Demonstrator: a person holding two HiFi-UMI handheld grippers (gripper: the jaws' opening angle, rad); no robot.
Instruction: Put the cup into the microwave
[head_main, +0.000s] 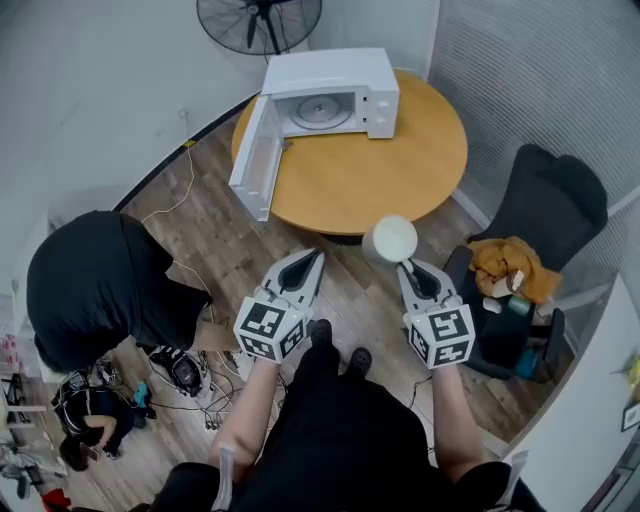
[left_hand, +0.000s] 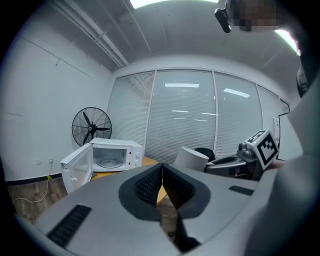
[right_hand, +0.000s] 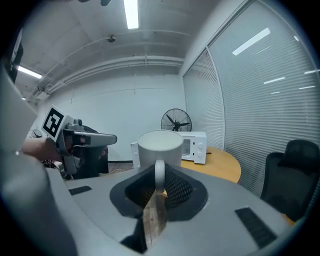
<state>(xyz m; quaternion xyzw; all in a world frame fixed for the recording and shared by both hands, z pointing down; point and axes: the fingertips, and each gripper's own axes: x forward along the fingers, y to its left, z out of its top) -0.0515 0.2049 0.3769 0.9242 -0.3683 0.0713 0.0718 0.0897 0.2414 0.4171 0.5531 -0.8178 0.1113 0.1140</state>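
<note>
A white cup (head_main: 390, 239) hangs in the air near the round table's front edge, held by its handle in my right gripper (head_main: 407, 268). In the right gripper view the cup (right_hand: 159, 147) stands upright with its handle (right_hand: 159, 175) pinched between the jaws. My left gripper (head_main: 308, 263) is beside it to the left, jaws shut with nothing between them; in its own view the tips (left_hand: 162, 176) meet. The white microwave (head_main: 330, 95) sits at the far side of the table, its door (head_main: 255, 160) swung open to the left and the turntable inside showing.
The round wooden table (head_main: 385, 170) has bare room in front of the microwave. A person in black (head_main: 95, 285) crouches at the left by cables on the floor. A black chair (head_main: 545, 215) with an orange cloth stands at the right. A fan (head_main: 260, 22) is behind.
</note>
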